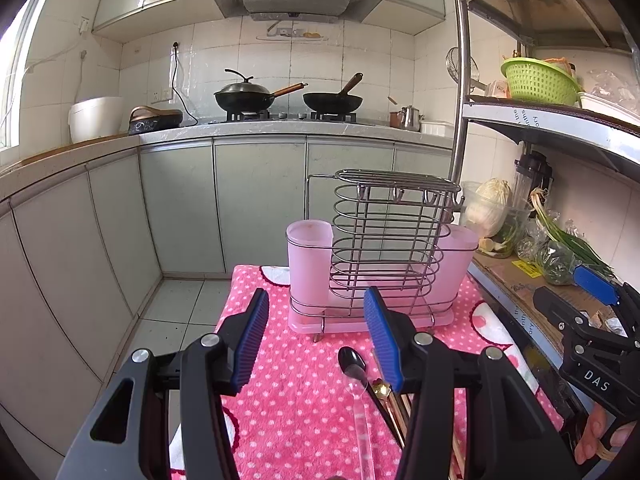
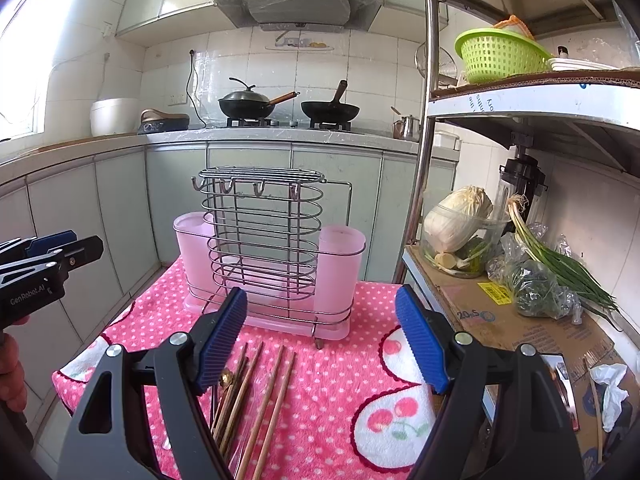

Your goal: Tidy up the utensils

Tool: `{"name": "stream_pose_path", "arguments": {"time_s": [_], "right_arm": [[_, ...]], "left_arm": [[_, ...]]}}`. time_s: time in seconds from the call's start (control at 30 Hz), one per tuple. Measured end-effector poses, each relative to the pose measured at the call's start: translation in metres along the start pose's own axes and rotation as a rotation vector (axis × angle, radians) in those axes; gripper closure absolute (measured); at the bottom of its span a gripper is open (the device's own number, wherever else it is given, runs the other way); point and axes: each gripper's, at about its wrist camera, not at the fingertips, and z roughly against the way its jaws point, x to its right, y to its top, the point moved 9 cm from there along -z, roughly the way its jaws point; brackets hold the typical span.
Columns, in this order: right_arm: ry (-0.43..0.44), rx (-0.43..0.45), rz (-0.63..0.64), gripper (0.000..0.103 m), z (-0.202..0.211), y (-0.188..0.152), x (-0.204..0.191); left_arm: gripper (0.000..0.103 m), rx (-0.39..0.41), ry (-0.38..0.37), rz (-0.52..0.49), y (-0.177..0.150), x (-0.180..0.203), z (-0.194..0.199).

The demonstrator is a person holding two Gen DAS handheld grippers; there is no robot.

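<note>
A wire utensil rack (image 1: 384,240) (image 2: 264,240) with two pink plastic cups stands at the far side of a pink dotted cloth (image 1: 296,392) (image 2: 332,380). In front of it lie a black spoon (image 1: 352,362), a clear spoon (image 1: 362,420) and several wooden chopsticks (image 2: 260,400) (image 1: 396,408). My left gripper (image 1: 316,304) hovers open above the cloth, short of the rack, with nothing between its fingers. My right gripper (image 2: 320,308) is open too, over the chopsticks, holding nothing. Each gripper shows at the edge of the other's view.
A metal shelf unit (image 2: 428,120) stands right of the cloth, holding a cabbage in a clear bowl (image 2: 460,224), green onions (image 2: 560,264) and a green basket (image 2: 496,56). Behind are a counter, stove and two woks (image 1: 288,96). Tiled floor lies to the left.
</note>
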Motion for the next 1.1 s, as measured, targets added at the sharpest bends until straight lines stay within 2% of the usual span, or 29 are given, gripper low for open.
{"name": "stream_pose_path", "arguments": {"time_s": [0.37, 0.6, 0.8, 1.03, 1.1], "right_arm": [[-0.003, 0.004, 0.000, 0.026, 0.002, 0.000, 0.000], [0.000, -0.054, -0.003, 0.026, -0.010, -0.010, 0.003], [0.036, -0.148, -0.019, 0.026, -0.030, -0.028, 0.003], [0.089, -0.269, -0.103, 0.026, -0.053, -0.052, 0.009], [0.103, -0.306, -0.135, 0.026, -0.060, -0.060, 0.012]], "left_arm": [[0.054, 0.003, -0.002, -0.001, 0.001, -0.001, 0.001], [0.054, -0.058, -0.027, -0.002, -0.008, -0.003, -0.012], [0.054, -0.176, -0.053, 0.011, -0.025, -0.010, -0.037], [0.054, -0.371, -0.143, 0.079, -0.060, -0.008, -0.074], [0.057, -0.417, -0.164, 0.077, -0.071, -0.003, -0.083]]}}
